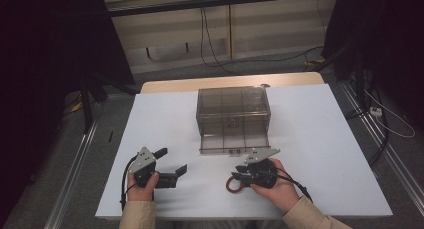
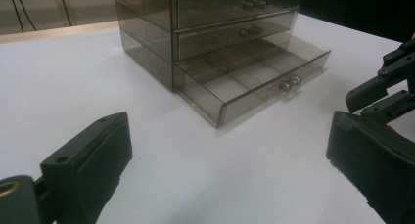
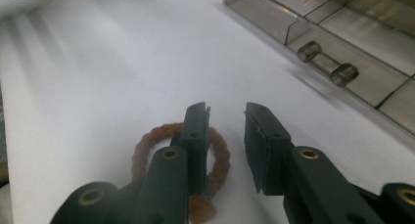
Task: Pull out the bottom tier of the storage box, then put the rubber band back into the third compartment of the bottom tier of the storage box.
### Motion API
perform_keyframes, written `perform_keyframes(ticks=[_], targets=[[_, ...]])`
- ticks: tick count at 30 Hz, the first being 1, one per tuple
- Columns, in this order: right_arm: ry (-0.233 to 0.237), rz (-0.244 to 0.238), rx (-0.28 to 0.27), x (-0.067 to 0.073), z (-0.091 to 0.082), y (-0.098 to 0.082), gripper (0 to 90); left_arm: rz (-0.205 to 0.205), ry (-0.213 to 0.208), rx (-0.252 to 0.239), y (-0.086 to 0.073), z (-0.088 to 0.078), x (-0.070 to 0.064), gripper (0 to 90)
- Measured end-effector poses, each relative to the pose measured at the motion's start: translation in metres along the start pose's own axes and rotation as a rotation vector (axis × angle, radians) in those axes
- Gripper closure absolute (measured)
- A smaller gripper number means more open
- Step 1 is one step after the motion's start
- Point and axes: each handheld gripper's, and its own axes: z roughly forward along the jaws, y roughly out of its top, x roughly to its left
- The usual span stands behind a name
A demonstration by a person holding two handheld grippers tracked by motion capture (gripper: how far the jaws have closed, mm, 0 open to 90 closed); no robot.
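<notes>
A brown twisted ring (image 1: 233, 185) (image 3: 142, 145) lies flat on the white table near the front edge. My right gripper (image 1: 238, 173) (image 3: 227, 109) hangs low over it. One jaw stands inside the ring and the other outside, so the ring's near strand lies between them. A gap shows beside the strand and the pads do not press on it. My left gripper (image 1: 171, 160) (image 2: 227, 136) rests at the front left, jaws wide open and nothing between them. A smoky clear drawer box (image 1: 232, 106) (image 2: 205, 18) stands mid-table with its bottom drawer (image 1: 234, 143) (image 2: 254, 72) (image 3: 342, 33) pulled out.
The open drawer has dividers and a small clear handle (image 3: 325, 62) (image 2: 289, 82) on its front, close to the right gripper. The right gripper's jaws (image 2: 386, 82) also appear at the right edge of the left gripper view. The white table (image 1: 320, 139) ends just behind the hands.
</notes>
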Motion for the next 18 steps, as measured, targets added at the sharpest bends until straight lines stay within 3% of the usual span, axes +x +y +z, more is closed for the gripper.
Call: perform_keyframes(ticks=[18], targets=[[0.019, -0.004, 0.044, -0.0009, 0.0060, -0.0019, 75.2, -0.004, 0.003, -0.003, 0.0002, -0.0008, 0.0009, 3.1]])
